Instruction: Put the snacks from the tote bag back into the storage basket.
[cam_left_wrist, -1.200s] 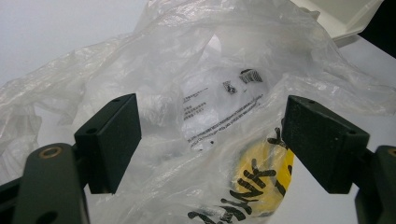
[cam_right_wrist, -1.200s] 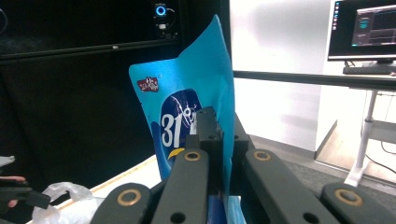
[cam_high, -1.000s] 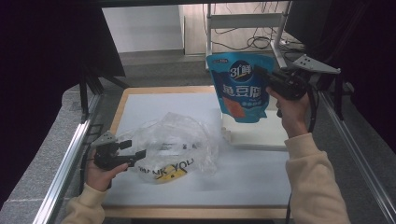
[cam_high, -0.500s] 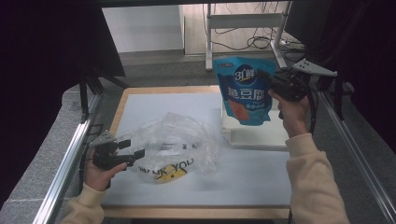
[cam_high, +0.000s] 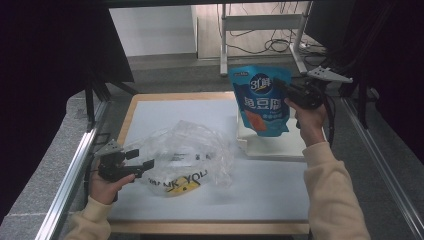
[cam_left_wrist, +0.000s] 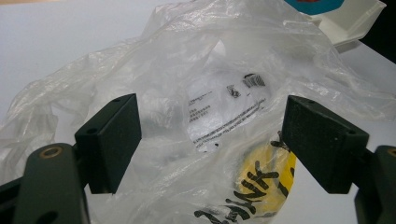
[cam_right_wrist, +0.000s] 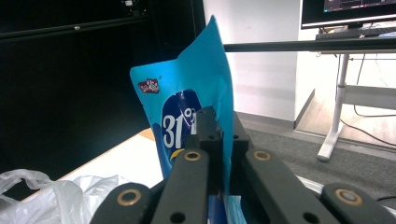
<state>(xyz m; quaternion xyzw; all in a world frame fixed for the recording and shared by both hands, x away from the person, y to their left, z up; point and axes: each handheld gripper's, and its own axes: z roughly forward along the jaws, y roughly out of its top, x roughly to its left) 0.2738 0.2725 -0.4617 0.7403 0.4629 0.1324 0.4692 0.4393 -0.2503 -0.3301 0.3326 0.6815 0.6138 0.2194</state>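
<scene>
Plastic bag (cam_high: 187, 155), clear and crumpled, lies on the white desk (cam_high: 165, 112). At its left edge, the left hand-held gripper (cam_high: 142, 161) has its jaws wide apart around the film, not pressing it. Behind the plastic bag and to its right, the right hand-held gripper (cam_high: 280, 90) clamps a blue pouch (cam_high: 262, 100), hanging upright over a white tray (cam_high: 280, 145).

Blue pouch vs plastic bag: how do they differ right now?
The blue pouch hangs in the air, clamped in the right gripper; the plastic bag lies on the table. The pouch is opaque with smooth faces; the bag is clear and crumpled. The left gripper stands open at the bag, not pinching it. Both carry printed text.
</scene>
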